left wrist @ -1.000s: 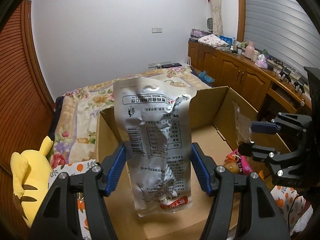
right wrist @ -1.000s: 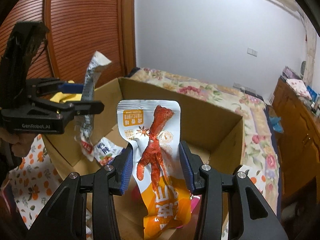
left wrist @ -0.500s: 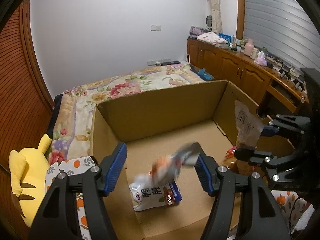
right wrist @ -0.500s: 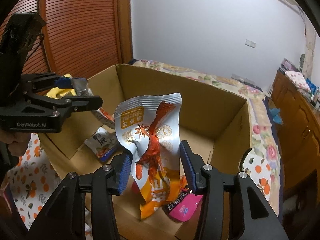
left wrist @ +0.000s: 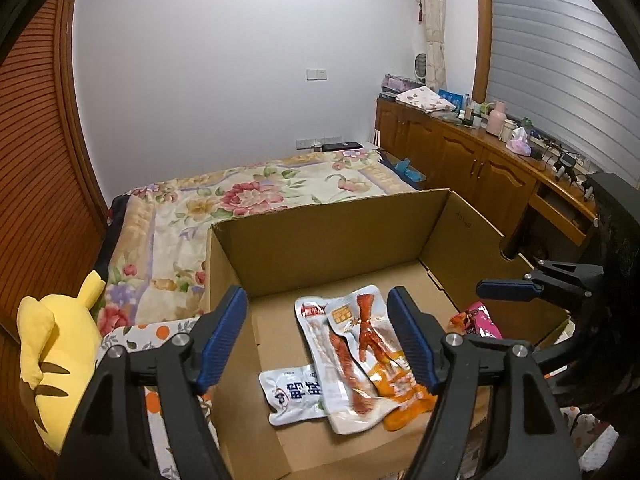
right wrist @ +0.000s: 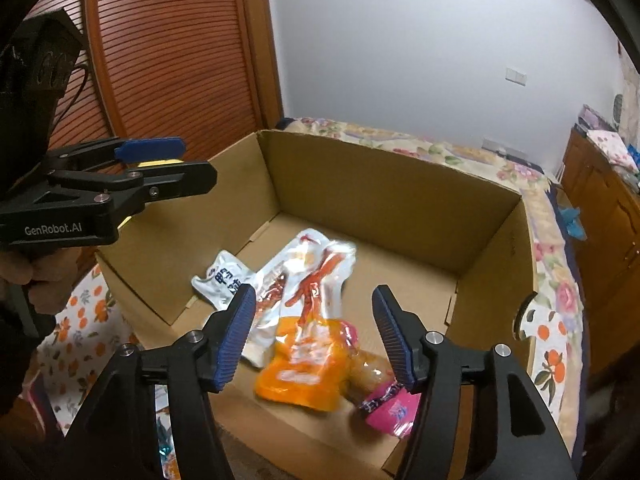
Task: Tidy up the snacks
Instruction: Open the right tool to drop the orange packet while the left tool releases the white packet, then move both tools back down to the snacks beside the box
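An open cardboard box point(left wrist: 332, 232) holds several snack packets. On its floor lie a small white packet point(left wrist: 292, 396), a silver packet with red strips point(left wrist: 332, 364) and, partly on top of it, an orange chicken-foot packet point(left wrist: 376, 344). A pink packet point(left wrist: 482, 320) lies at the right. My left gripper point(left wrist: 316, 308) hangs above them, its jaws opening with nothing between the pads. In the right wrist view my right gripper point(right wrist: 314, 300) is also opening above the blurred chicken-foot packet point(right wrist: 308, 344), which touches neither pad.
The box stands on an orange-print cloth point(right wrist: 80, 320) at the foot of a bed with a floral blanket point(left wrist: 240, 196). A yellow plush toy point(left wrist: 52, 360) sits left of the box. Wooden cabinets point(left wrist: 480, 164) line the right wall, and a slatted wooden door point(right wrist: 168, 60) the left.
The left gripper let go of the silver packet, which dropped to the box floor. The right gripper then released the chicken-foot packet, which fell onto it. Both pairs of jaws widened.
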Demonstrator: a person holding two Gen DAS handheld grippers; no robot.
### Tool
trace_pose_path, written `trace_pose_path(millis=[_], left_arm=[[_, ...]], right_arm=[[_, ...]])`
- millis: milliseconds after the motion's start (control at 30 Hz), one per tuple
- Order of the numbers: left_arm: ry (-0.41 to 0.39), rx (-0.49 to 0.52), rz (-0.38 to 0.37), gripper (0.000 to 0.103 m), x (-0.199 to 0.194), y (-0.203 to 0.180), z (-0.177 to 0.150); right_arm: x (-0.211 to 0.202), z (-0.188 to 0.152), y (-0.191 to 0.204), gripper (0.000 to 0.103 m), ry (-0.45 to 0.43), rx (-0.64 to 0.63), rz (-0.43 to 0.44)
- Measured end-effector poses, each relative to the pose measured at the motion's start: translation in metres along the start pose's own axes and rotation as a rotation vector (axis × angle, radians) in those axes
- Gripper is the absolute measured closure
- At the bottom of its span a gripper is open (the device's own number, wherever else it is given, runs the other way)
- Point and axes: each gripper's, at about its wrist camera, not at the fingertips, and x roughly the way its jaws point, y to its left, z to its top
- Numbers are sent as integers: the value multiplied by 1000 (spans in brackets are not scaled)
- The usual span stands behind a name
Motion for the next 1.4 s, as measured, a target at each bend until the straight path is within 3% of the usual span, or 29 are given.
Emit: trace_pose_path(millis=[433,767,1133,1400], left_arm=[[-50,65,-39,28,-59,-20,-31],[-48,45,-41,27,-85,-17,-73],[60,24,-55,28,-56,-5,-129],[134,17,-65,28,-30,-7,-146]], right_arm=[[-60,-28,22,41,-74,53,3],[-87,-68,38,39,-65,57,-25],[-46,-117,41,32,59,131,-38],[-13,-123,36,31,104,186,-52]])
